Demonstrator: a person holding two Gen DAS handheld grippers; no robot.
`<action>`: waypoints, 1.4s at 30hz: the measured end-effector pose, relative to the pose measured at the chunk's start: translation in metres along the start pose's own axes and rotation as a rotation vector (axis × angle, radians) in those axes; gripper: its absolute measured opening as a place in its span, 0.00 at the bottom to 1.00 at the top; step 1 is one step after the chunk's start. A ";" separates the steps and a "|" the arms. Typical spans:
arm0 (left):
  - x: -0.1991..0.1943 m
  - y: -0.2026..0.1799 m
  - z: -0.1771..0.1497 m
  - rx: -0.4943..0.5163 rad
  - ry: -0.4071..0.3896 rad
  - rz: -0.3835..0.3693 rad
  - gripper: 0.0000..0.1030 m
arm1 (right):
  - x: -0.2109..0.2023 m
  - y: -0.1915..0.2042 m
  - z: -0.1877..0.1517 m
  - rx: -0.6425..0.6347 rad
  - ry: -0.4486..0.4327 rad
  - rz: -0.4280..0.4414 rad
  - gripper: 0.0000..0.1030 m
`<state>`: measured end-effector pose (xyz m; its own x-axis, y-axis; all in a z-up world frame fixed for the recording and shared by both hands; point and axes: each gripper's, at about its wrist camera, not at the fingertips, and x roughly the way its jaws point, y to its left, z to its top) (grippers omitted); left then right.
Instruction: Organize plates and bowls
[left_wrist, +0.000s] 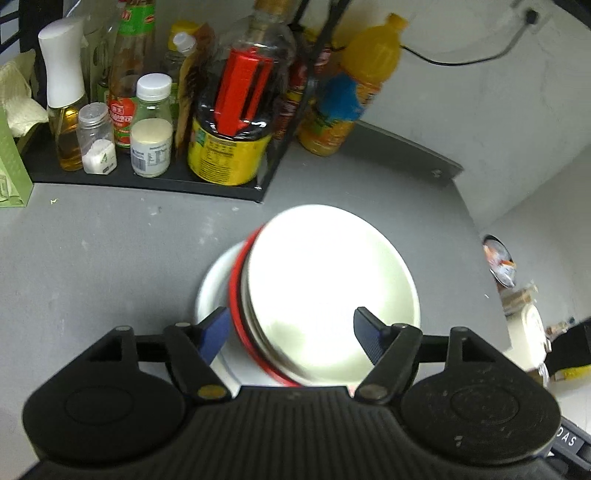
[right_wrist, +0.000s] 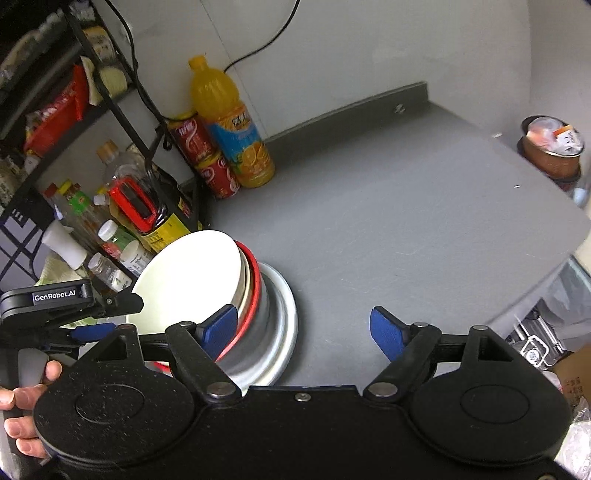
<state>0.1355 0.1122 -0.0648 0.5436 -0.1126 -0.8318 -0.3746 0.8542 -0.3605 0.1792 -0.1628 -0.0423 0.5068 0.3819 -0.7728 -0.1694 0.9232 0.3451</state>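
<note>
Left wrist view: left gripper jaws spread, straddling the near rim of a tilted stack of bowls without a visible pinch; glossy white bowl on top, red-rimmed one beneath, resting on a white plate. Right gripper spread wide over matte grey countertop, stack at its left pad.

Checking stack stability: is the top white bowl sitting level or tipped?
Tipped. The top white bowl leans with its rim raised above the red bowl nested under it; both views show the slant.

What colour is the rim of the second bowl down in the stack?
Red; the bowl rim shows best in the right wrist view.
</note>
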 end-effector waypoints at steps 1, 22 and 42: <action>-0.006 -0.003 -0.005 0.011 -0.007 -0.002 0.70 | -0.009 -0.003 -0.005 -0.002 -0.014 -0.004 0.80; -0.101 -0.046 -0.089 0.219 -0.072 -0.032 0.90 | -0.127 -0.043 -0.071 0.067 -0.159 -0.096 0.96; -0.146 -0.072 -0.146 0.373 -0.086 -0.038 0.90 | -0.177 -0.027 -0.095 -0.012 -0.207 -0.146 1.00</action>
<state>-0.0266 -0.0064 0.0212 0.6189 -0.1186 -0.7765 -0.0627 0.9779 -0.1994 0.0136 -0.2510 0.0343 0.6890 0.2287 -0.6877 -0.0916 0.9688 0.2305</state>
